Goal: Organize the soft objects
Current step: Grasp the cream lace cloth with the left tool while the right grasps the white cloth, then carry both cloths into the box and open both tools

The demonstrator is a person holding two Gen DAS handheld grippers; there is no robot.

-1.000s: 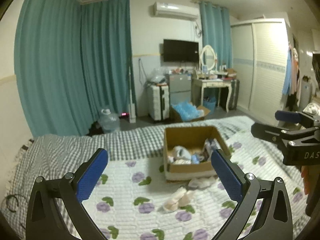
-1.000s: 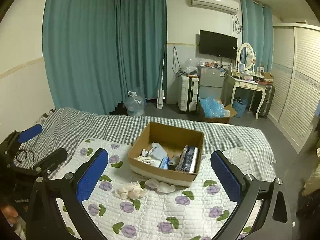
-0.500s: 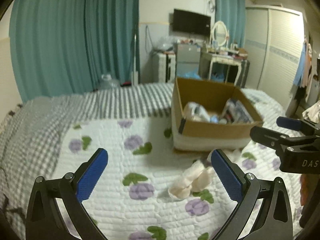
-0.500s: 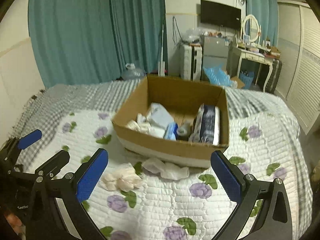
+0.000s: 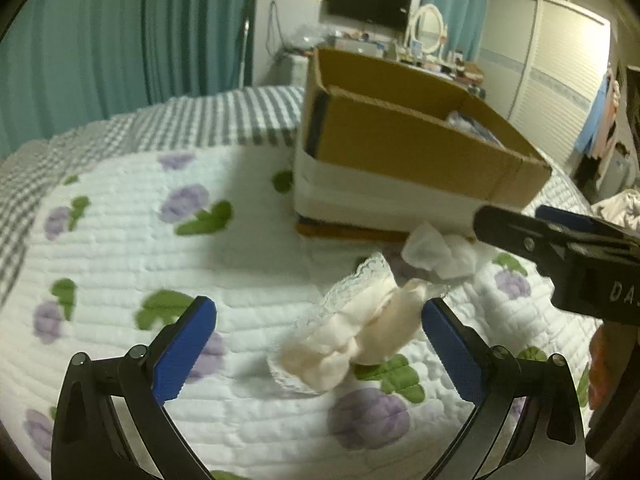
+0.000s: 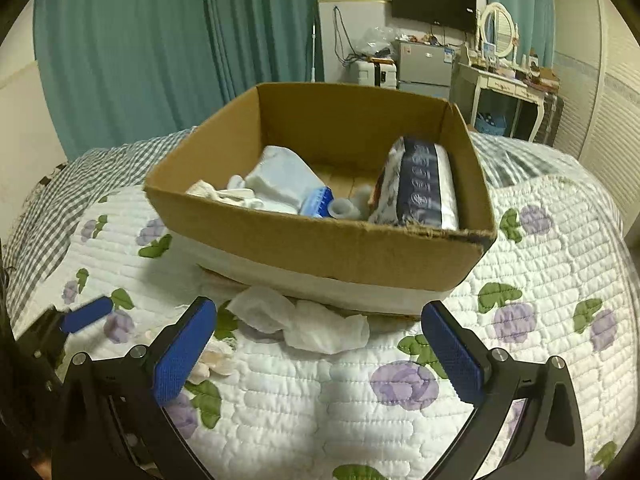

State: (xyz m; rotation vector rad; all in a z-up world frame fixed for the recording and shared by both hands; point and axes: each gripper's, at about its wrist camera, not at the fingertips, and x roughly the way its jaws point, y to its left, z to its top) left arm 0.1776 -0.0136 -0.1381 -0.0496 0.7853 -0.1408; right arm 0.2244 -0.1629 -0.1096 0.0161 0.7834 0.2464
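Hovering low over the quilt, left gripper spread wide, nothing between the pads, not touching anything I can confirm. Cream lace-trimmed sock bundle lies on the quilt inside its opening, toward the 3 o'clock pad, maybe just beside it; contact unclear.

Right gripper also spread wide and empty. White crumpled cloth sits at 12 o'clock from its opening, on the quilt, right against the front wall of the cardboard box. In the left view the same cloth is at 1 o'clock beyond the sock bundle, with the right tool body coming in from 3 o'clock.

Handling guess: both pieces light, limp, compressible, not fragile, not slippery. They will fold and sag, so pinch the bulky middle of the sock bundle, not the lace edge, which would likely slip out or trail. For the white cloth, take the thickest ridge of the crumple and press slightly into the quilt to gather enough fabric.

Box further out holds pale blue cloth, more white socks, a dark-banded soft pack at its 3 o'clock side; room left in the middle. Box stands on the quilt, upright, open top.
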